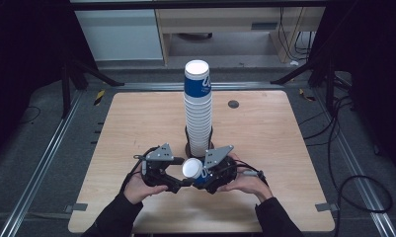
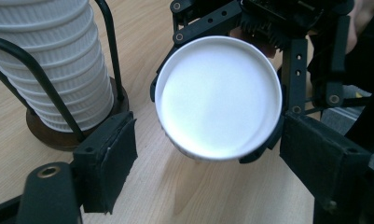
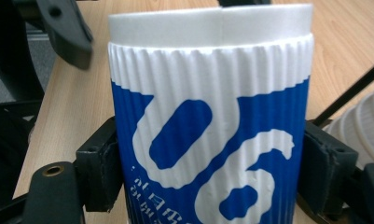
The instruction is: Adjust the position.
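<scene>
A tall stack of white ribbed paper cups (image 1: 198,111), topped by a blue one, stands in a black wire stand on a round dark base (image 2: 58,135) at the table's middle. Just in front of it my right gripper (image 1: 201,176) is shut on a single blue-and-white cup (image 1: 192,169), tipped on its side, with the pads (image 3: 100,163) pressing both flanks of the cup (image 3: 212,116). Its white round end (image 2: 219,95) faces my left gripper (image 2: 212,163). That gripper (image 1: 176,183) is open close to that end, and its pads (image 2: 110,158) are clear of the cup.
The wooden table (image 1: 136,123) has a small dark grommet (image 1: 233,103) behind the stack. Metal rails and cables run along the floor on both sides. The stack (image 3: 362,126) stands close beside the held cup.
</scene>
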